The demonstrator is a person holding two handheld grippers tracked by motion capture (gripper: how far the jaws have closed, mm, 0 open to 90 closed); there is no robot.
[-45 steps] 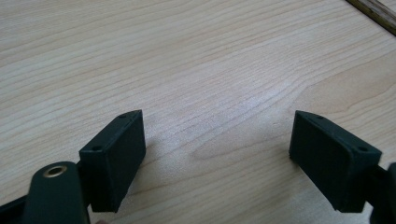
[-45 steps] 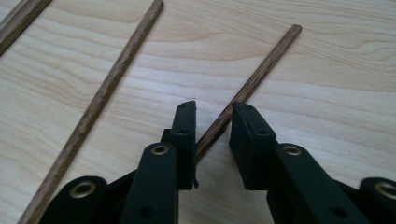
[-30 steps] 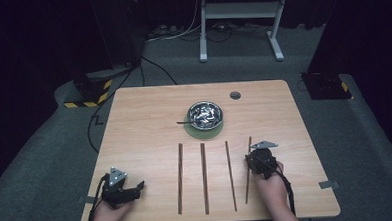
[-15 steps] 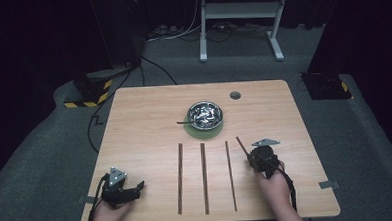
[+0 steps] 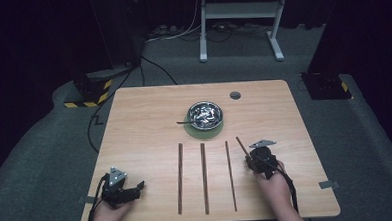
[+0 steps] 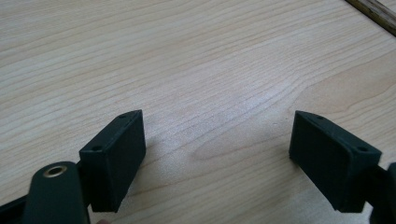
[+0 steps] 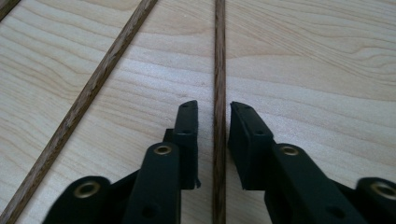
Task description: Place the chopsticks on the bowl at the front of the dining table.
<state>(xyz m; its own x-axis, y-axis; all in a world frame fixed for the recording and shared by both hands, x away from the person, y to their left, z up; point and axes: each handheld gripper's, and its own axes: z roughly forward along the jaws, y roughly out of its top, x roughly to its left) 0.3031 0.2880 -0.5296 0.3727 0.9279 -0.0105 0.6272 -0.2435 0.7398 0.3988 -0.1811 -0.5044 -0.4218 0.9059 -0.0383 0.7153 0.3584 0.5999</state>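
Right gripper (image 7: 213,114) — jaws clamped on 1 wooden stick (image 7: 219,70), tilted off the table (image 5: 149,122). Left gripper (image 6: 217,140) — jaws apart, holding nothing, over bare wood

Overhead table (image 5: 134,123); two close finger-level views

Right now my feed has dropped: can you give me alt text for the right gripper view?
The right gripper has its two black jaws closed narrowly around a thin dark wooden stick that runs straight up the middle of the picture. A second stick lies slanted to its left on the pale wooden table.
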